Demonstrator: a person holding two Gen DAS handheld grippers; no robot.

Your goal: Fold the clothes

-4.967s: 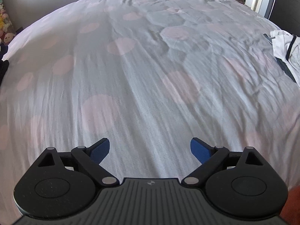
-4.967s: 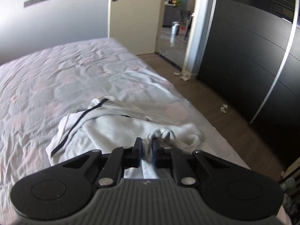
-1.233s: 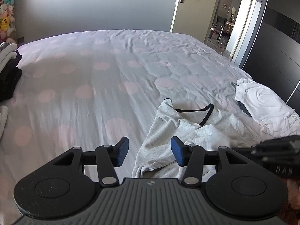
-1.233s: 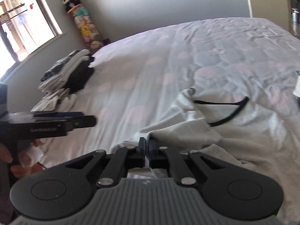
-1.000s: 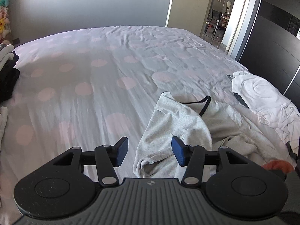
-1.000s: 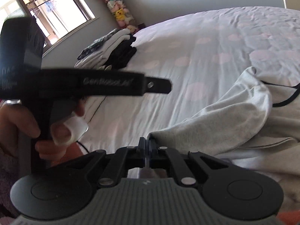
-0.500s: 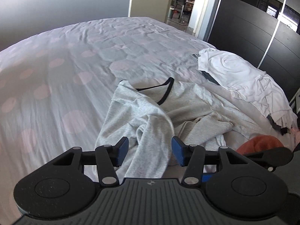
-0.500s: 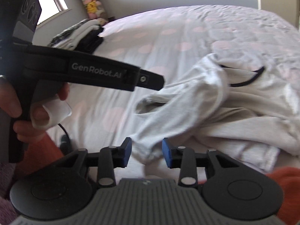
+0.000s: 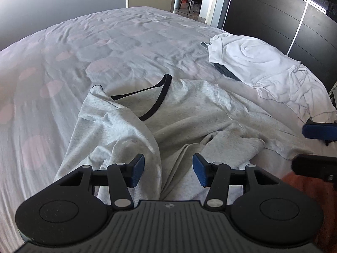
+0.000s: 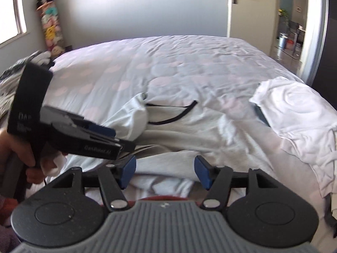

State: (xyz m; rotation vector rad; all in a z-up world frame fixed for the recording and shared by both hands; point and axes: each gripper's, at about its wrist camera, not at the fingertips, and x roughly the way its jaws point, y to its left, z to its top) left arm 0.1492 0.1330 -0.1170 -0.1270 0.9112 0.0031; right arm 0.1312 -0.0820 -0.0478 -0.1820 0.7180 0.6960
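Observation:
A light grey T-shirt with a black neck trim lies crumpled on the bed; it also shows in the right wrist view. My left gripper is open and empty, just above the shirt's near crumpled edge. My right gripper is open and empty over the shirt's near hem. The left gripper's body shows at the left of the right wrist view. The right gripper's fingers show at the right edge of the left wrist view.
A pile of white clothes lies on the bed's right side, also in the right wrist view. Folded clothes are stacked at the far left. A dark wardrobe stands right of the bed. An open door lies beyond.
My right gripper has opened wider after letting go of the grey shirt, which now lies on the bed. Both grippers have swung right toward the shirt and white pile.

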